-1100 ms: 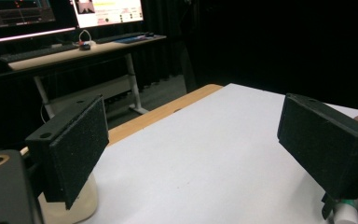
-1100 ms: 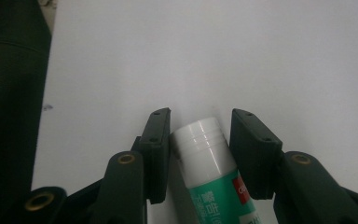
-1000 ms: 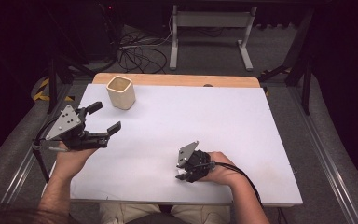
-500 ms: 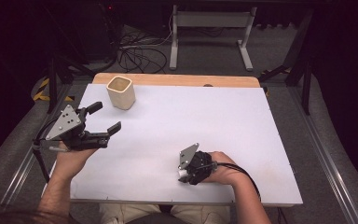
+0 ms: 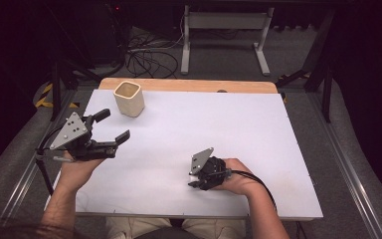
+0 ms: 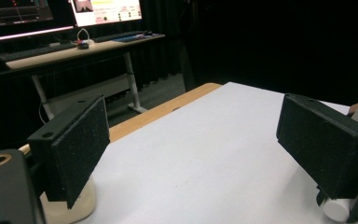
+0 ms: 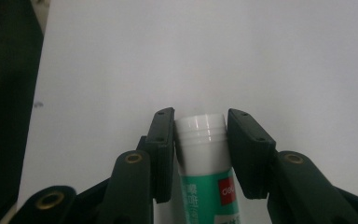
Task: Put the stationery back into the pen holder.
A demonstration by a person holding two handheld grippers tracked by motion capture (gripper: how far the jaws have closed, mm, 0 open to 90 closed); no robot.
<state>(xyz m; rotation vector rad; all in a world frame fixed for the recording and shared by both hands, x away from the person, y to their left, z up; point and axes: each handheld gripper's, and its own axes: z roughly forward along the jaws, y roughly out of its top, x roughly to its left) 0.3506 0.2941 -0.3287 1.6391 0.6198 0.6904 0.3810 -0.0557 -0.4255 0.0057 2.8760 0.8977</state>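
Grasp done: your right gripper [image 7: 200, 156], jaws just closed, clamps the glue stick [image 7: 204, 161] near-centre on the table [image 5: 258, 134] | left gripper [image 5: 110, 127] wide, empty | left: probably carry to far-left cup [image 5: 128, 98].

My worktop [image 5: 258, 129] covered by a white sheet, pale wooden edge showing along its far side, a cream square-sided cup [image 5: 129, 98] standing upright near my far left corner, the sheet around it bare and flat
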